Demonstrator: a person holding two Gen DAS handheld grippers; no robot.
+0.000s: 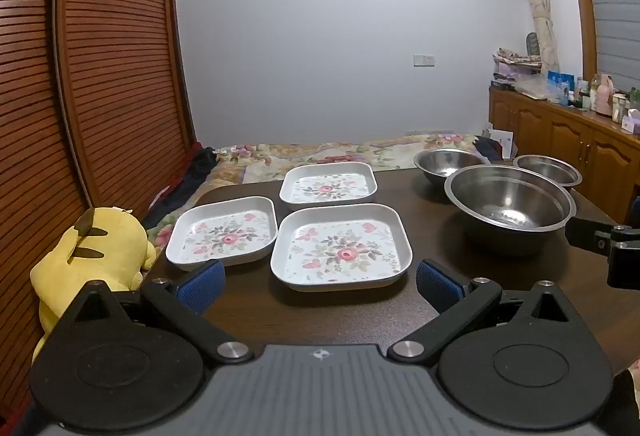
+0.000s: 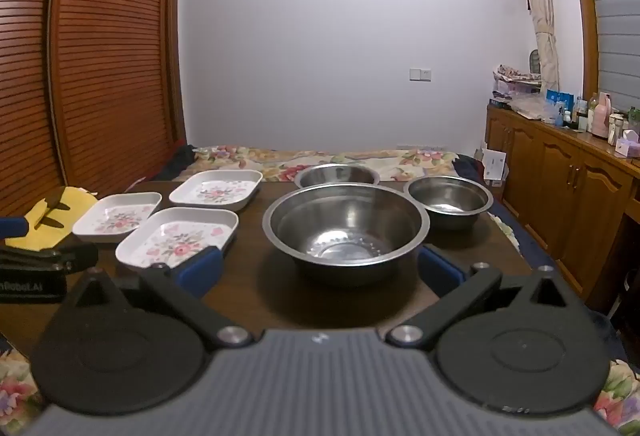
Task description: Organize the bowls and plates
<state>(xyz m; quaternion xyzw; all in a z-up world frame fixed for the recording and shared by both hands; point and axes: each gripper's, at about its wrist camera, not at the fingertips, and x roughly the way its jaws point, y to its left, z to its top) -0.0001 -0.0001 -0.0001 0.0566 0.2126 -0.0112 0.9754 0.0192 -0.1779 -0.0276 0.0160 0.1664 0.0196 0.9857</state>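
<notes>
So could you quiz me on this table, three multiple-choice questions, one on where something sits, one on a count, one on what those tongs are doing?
1. Where is the yellow plush toy?
A. in a bowl
B. off the table's left edge
C. on a plate

2. How many steel bowls are on the table?
A. two
B. three
C. five

3. What state are the left tongs and the right tongs in?
A. both open, holding nothing
B. both shut on plates
C. one shut on a bowl

Answers: 1 B, the toy sits beside the left plate, past the edge. 2 B, the large bowl in front and two smaller ones behind. 3 A, the blue pads stand wide apart, gripping nothing.
</notes>
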